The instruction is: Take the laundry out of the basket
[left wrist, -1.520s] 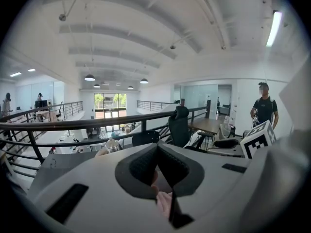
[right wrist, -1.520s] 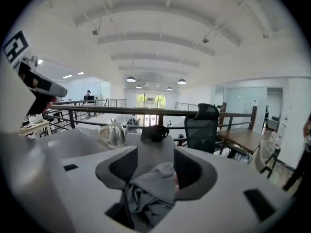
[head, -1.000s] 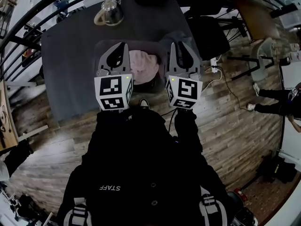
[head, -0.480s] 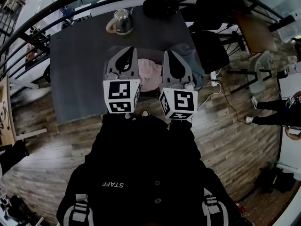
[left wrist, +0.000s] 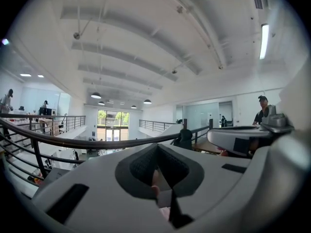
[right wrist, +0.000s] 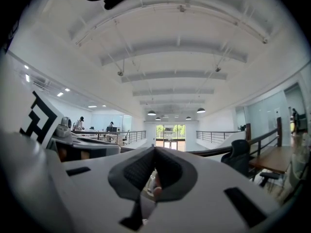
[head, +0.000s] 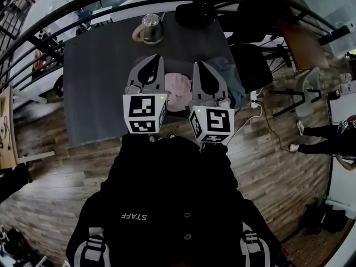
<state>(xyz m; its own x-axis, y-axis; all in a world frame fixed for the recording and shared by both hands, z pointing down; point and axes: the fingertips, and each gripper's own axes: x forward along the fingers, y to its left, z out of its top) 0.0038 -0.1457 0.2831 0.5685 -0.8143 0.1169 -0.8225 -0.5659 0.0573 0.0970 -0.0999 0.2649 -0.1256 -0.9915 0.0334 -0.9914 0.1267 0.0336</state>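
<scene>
A pink garment (head: 178,85) lies bunched over the dark laundry basket (head: 174,108) at the near edge of the grey table (head: 94,88). My left gripper (head: 151,60) is at the garment's left side and my right gripper (head: 199,67) at its right side, both pointing away from me and about level. In the left gripper view the left gripper (left wrist: 158,178) is shut with a bit of pink cloth (left wrist: 155,191) pinched in the jaws. The right gripper (right wrist: 154,176) is likewise shut on pink cloth (right wrist: 156,191). Most of the basket is hidden under the garment and grippers.
A glass kettle (head: 151,29) stands at the table's far edge. A grey-blue cloth (head: 229,75) hangs at the table's right corner beside a dark chair (head: 250,60). A black railing (head: 67,10) curves behind the table. Cables (head: 261,102) lie on the wood floor.
Both grippers have drawn closer together and lifted a little. The pink garment between them now looks narrower and more bunched.
</scene>
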